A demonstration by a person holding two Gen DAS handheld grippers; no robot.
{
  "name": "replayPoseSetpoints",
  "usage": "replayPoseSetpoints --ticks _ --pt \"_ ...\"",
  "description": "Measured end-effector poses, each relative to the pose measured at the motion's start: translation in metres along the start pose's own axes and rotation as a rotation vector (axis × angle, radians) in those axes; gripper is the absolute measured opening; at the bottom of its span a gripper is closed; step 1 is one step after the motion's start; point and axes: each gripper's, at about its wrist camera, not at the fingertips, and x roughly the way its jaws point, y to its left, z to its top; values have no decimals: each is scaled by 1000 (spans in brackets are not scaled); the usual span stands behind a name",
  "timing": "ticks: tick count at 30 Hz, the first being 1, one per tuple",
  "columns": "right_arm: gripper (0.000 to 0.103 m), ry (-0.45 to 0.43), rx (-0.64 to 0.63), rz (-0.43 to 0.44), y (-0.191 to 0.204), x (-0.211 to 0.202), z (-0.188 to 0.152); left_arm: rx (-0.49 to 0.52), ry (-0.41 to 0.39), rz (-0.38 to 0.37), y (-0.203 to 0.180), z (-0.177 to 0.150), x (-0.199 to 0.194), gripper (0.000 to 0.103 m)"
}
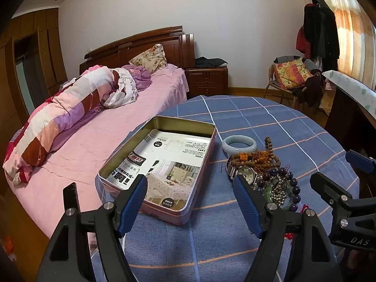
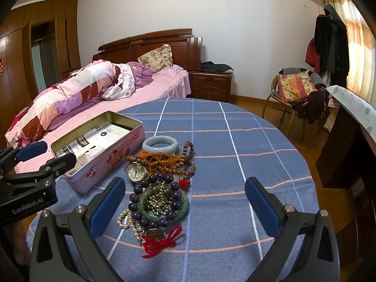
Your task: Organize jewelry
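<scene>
The jewelry pile (image 2: 159,188) lies just ahead-left of the right tool (image 2: 185,199), nearer than the left tool (image 1: 190,195); both gape empty beside the tin (image 1: 209,141).

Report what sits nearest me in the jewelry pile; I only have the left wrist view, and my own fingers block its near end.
Observer: A red cord bow lies at the near end, tied to a bronze medallion.
Operator: Name what's left of the purple bead bracelet.
Observer: A pearl strand, trailing toward the medallion.
Operator: Describe the tin's outer side.
Observer: The tin is pink with printed lettering.
</scene>
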Motion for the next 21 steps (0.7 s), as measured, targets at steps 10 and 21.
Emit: replayPoseSetpoints --ticks 10,21 --pt "103 2 0 2 0 0 0 0 -2 3 0 0 0 75" --pt "103 2 2 3 0 0 0 0 0 8 1 -1 1 75"
